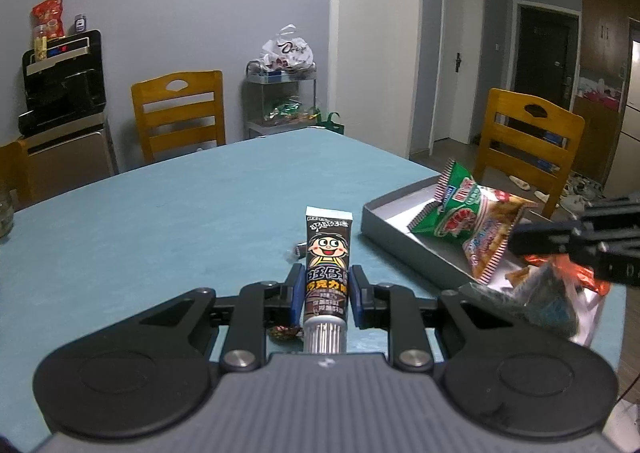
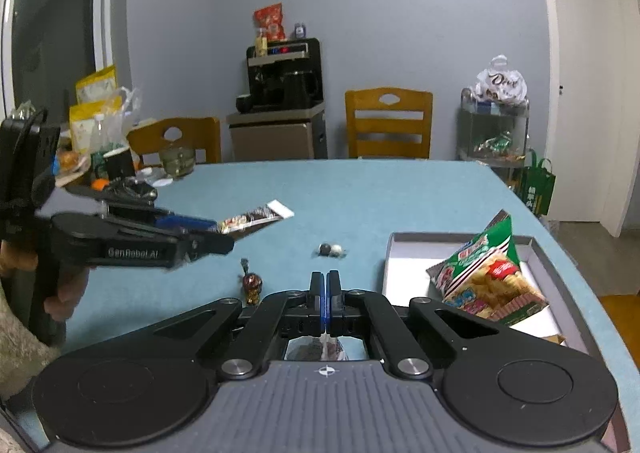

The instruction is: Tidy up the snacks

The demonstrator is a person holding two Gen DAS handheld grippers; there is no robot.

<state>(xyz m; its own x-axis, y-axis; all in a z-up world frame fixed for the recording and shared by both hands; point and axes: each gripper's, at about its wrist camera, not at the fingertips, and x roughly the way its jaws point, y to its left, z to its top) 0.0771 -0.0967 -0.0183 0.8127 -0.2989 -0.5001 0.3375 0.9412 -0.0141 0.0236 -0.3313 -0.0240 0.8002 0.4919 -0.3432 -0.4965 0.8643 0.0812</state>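
Blue-padded fingers of the left gripper (image 1: 325, 293) are clamped on a brown cartoon-printed squeeze tube (image 1: 326, 269), held above the blue table (image 1: 180, 205). The right gripper (image 2: 325, 289) is pressed closed on a crinkly snack wrapper (image 1: 556, 285). Beyond, green and orange snack bags (image 2: 486, 277) lie inside a shallow grey box (image 2: 400, 243).

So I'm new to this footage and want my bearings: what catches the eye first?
The brown cartoon-face tube clamped in the left gripper, held above the blue table. Next, the grey tray at the table's right, holding green and orange snack bags. The right gripper is shut on a small wrapped snack.
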